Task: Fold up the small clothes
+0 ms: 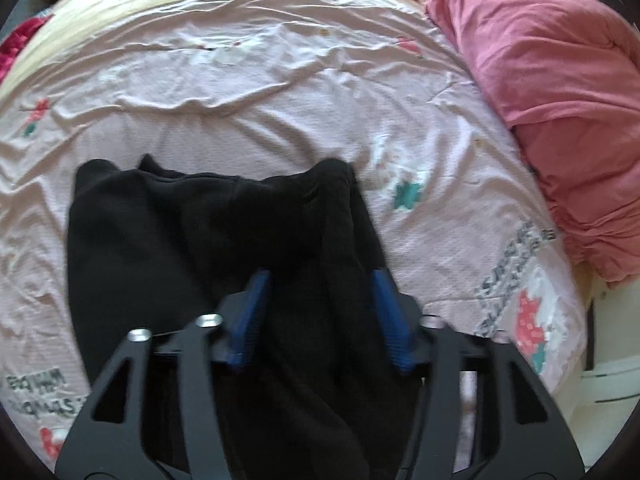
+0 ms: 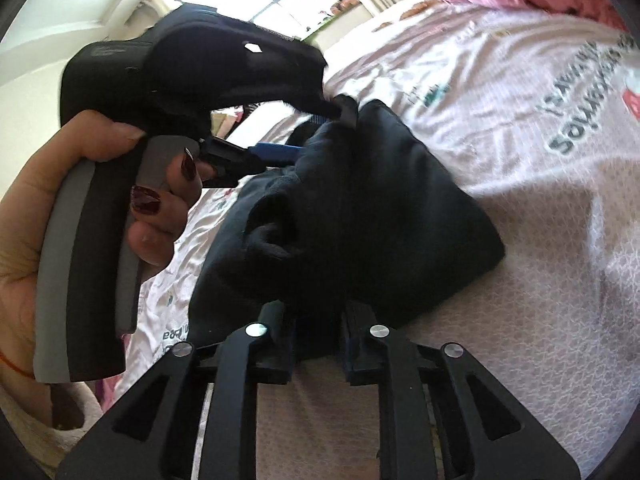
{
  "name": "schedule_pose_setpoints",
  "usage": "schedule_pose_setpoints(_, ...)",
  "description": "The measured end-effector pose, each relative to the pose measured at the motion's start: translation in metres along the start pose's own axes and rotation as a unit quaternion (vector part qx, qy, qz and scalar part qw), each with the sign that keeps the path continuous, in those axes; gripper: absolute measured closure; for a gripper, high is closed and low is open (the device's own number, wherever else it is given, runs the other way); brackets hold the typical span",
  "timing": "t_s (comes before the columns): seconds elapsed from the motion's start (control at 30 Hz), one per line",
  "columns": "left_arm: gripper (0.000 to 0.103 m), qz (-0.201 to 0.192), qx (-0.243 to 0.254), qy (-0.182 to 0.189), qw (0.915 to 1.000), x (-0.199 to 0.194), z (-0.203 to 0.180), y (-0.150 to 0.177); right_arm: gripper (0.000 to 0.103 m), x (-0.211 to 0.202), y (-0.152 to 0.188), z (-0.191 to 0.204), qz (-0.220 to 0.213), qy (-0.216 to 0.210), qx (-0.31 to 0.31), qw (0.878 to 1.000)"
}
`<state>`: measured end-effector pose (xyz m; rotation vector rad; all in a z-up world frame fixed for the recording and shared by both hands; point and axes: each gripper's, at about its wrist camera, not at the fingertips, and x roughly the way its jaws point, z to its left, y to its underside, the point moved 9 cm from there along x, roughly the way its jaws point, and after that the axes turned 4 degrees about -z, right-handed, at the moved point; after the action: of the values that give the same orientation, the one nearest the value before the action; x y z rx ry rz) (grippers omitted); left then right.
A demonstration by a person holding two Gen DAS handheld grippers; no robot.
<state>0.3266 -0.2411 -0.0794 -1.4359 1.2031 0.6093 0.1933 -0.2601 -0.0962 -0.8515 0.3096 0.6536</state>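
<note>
Left wrist: wrinkled pink printed bedsheet (image 1: pixel 280 120), red blanket (image 1: pixel 540 80) heaped alongside.

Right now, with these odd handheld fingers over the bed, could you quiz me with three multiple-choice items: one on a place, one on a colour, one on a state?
1. Where does the black garment lie?
A. on the pink printed bedsheet
B. on a wooden floor
C. in a basket

2. What colour is the bundled blanket beside it?
A. green
B. rose pink
C. white

3. How do the left gripper's blue fingers stand?
A. clamped together
B. apart, cloth between them
C. out of sight

Answers: 1 A, sheet shows all around it. 2 B, its folds are rose pink. 3 B, a wide gap shows between them.
</note>
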Motion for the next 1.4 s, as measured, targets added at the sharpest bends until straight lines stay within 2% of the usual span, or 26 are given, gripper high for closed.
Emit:
schedule_pose_setpoints(0.07,0.045,-0.015,-0.012,0.017,0.9997,-0.008,0.001,-0.003,0.082,-0.002,0.0,-0.004,0.011,-0.008,0.015,1.0)
schedule_pose_setpoints(0.17,0.043,-0.049,-0.024,0.03,0.9981,-0.027,0.009,-0.01,0.074,-0.006,-0.002,-0.006,0.028,-0.022,0.035,0.999)
schedule_pose_setpoints(0.23,0.043,-0.079,-0.028,0.015,0.9964,-0.046,0.028,-0.012,0.063,-0.011,-0.006,-0.005,0.035,-0.031,0.044,0.998)
schedule_pose_setpoints(0.37,0.042,-0.119,-0.03,-0.031,0.9919,-0.072,0.071,-0.005,0.023,-0.019,-0.025,0.005,0.047,-0.048,0.044,0.997)
schedule_pose_setpoints(0.4,0.042,-0.13,-0.03,-0.048,0.9899,-0.078,0.086,0.002,0.02,-0.017,-0.032,0.007,0.052,-0.046,0.038,0.997)
schedule_pose_setpoints(0.53,0.042,-0.135,-0.025,-0.077,0.9875,-0.08,0.112,0.025,0.02,0.005,-0.049,0.002,0.093,-0.038,0.032,0.994)
schedule_pose_setpoints(0.7,0.042,-0.125,0.0,-0.098,0.9872,-0.069,0.117,0.048,0.022,0.04,-0.068,-0.013,0.142,-0.039,0.039,0.988)
schedule_pose_setpoints(0.83,0.042,-0.132,0.004,-0.104,0.9857,-0.069,0.116,0.054,0.024,0.059,-0.073,-0.003,0.159,-0.035,-0.012,0.987)
schedule_pose_setpoints(0.87,0.042,-0.133,0.007,-0.106,0.9854,-0.068,0.115,0.054,0.046,0.062,-0.075,-0.001,0.154,-0.022,-0.036,0.987)
schedule_pose_setpoints(0.9,0.042,-0.135,0.01,-0.108,0.9849,-0.068,0.112,0.054,0.08,0.067,-0.075,0.0,0.15,-0.004,-0.073,0.986)
schedule_pose_setpoints(1.0,0.042,-0.134,0.011,-0.089,0.987,-0.068,0.101,0.053,0.084,0.061,-0.079,0.017,0.128,0.006,-0.169,0.977)
schedule_pose_setpoints(1.07,0.042,-0.132,0.012,-0.07,0.9887,-0.066,0.09,0.055,0.084,0.048,-0.092,0.026,0.097,-0.007,-0.186,0.978)
schedule_pose_setpoints(1.1,0.039,-0.133,0.013,-0.065,0.9889,-0.066,0.086,0.056,0.084,0.047,-0.098,0.026,0.087,0.003,-0.2,0.976)
schedule_pose_setpoints(1.17,0.035,-0.13,0.017,-0.06,0.9895,-0.061,0.079,0.059,0.084,0.054,-0.097,0.013,0.091,0.055,-0.241,0.965)
schedule_pose_setpoints(1.23,0.035,-0.126,0.022,-0.064,0.9896,-0.055,0.076,0.062,0.083,0.059,-0.085,-0.005,0.11,0.079,-0.235,0.963)
schedule_pose_setpoints(1.4,0.035,-0.132,0.026,-0.07,0.9885,-0.056,0.073,0.064,0.08,0.059,-0.088,-0.019,0.107,0.076,-0.198,0.971)
